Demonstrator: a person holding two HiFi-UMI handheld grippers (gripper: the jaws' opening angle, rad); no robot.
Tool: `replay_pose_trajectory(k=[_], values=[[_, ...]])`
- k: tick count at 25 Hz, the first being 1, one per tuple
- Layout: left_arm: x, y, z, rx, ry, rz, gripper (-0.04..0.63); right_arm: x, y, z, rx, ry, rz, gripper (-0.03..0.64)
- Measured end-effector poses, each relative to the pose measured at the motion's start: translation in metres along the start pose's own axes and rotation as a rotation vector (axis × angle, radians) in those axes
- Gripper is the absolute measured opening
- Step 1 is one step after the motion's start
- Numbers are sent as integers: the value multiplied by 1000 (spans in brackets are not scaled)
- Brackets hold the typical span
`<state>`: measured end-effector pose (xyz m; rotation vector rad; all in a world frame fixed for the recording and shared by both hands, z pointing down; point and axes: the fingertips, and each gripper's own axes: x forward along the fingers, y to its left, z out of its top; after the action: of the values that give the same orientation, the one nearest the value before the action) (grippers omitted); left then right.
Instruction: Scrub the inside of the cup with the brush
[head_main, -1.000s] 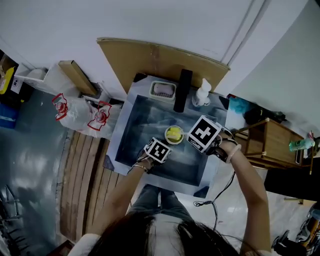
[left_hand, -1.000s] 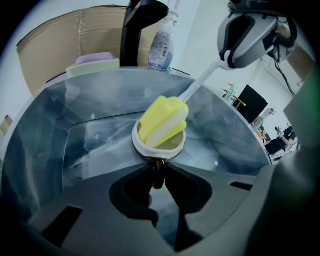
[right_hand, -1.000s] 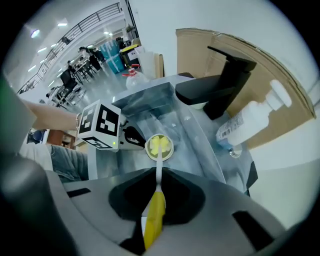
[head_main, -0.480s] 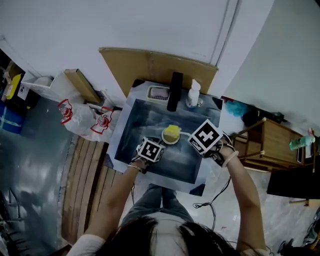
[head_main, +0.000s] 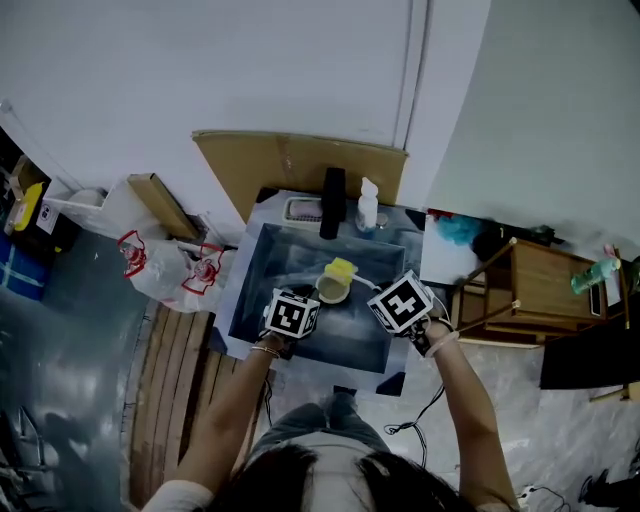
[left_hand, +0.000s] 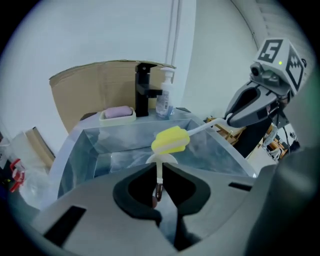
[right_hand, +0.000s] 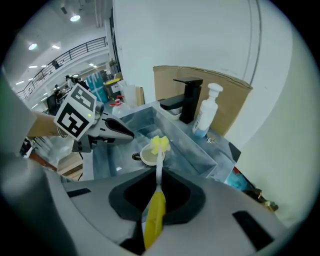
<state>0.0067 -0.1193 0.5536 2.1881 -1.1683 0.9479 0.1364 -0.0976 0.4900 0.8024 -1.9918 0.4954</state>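
I see the sink (head_main: 288, 262); the pump bottle's (right_hand: 205, 117) label is too small to read. The left gripper (left_hand: 160, 172), jaws just closing, clamps the cup (right_hand: 148, 157) by its handle over the basin. The right gripper (right_hand: 158, 176) clamps the brush (right_hand: 154, 215), whose yellow head is at the cup's mouth.

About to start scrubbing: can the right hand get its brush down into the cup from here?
Likely yes: the brush has its head just over the open cup, with nothing between.
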Motion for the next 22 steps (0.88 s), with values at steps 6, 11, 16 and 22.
replay_pose_trajectory(k=[6,11,16,22], values=[[-19,-7,16,24,-72,-6,35,-16,5,-1,52,-70,-74,49],[-35,-10,22,33,-131,-21,32,-26,14,-5,73,-106,-148,50],[-60,-13,25,45,-189,-36,26,-38,27,-7,138,-157,-212,50],[-90,-18,27,62,-269,-43,18,-57,38,-12,213,-223,-300,51]])
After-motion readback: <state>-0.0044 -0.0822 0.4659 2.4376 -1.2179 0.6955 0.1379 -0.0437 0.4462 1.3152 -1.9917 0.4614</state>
